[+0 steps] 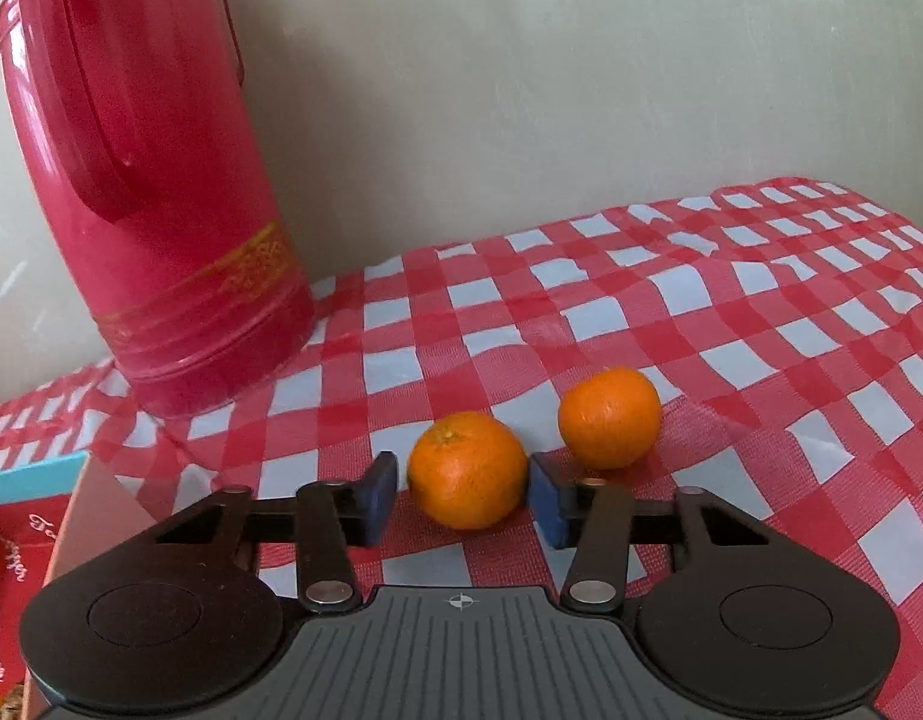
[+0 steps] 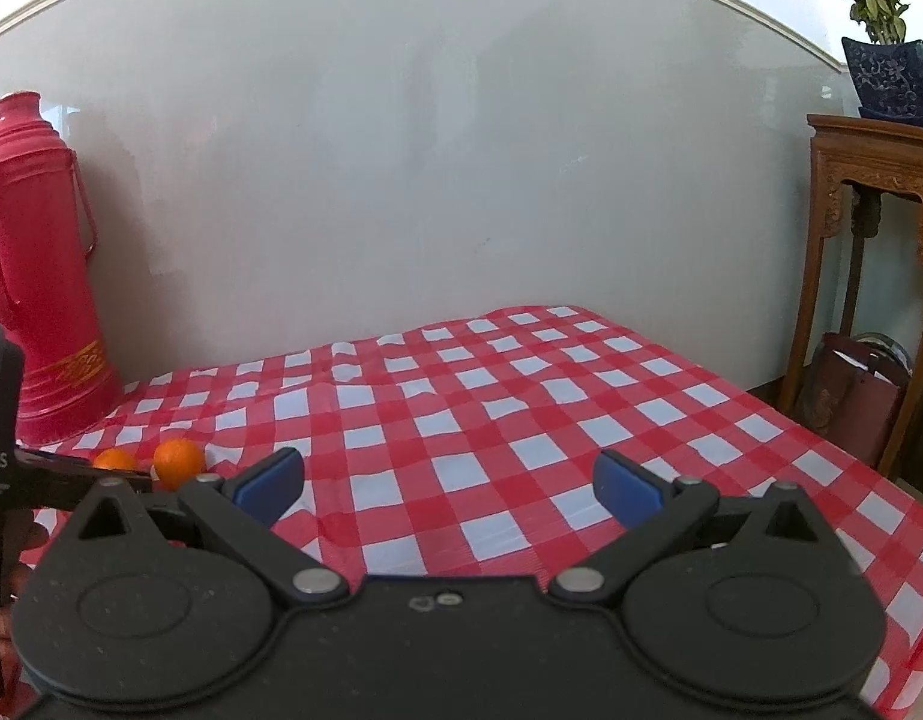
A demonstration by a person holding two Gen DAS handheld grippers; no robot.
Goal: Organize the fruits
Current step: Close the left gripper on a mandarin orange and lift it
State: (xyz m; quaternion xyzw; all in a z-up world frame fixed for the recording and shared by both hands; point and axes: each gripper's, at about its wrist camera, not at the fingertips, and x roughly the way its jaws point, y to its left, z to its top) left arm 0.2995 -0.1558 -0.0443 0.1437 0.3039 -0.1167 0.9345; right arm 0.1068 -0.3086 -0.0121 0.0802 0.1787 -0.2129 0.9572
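Note:
Two oranges lie on the red-and-white checked tablecloth [image 1: 761,360]. In the left wrist view, the near orange [image 1: 466,468] sits between the blue pads of my left gripper [image 1: 463,489]. The right pad [image 1: 545,501] is at its skin, and a thin gap shows by the left pad [image 1: 380,495]. The second orange [image 1: 608,417] rests just behind and to the right, clear of the fingers. The right wrist view shows both oranges [image 2: 178,463] small at the far left. My right gripper [image 2: 448,483] hangs open over bare cloth with nothing between its fingers.
A tall red thermos [image 1: 155,210] stands at the back left against the wall. A red and teal carton [image 1: 17,540] lies at the near left. Right of the table are a carved wooden stand [image 2: 869,228] with a potted plant [image 2: 881,60] and a bag [image 2: 851,396] below it.

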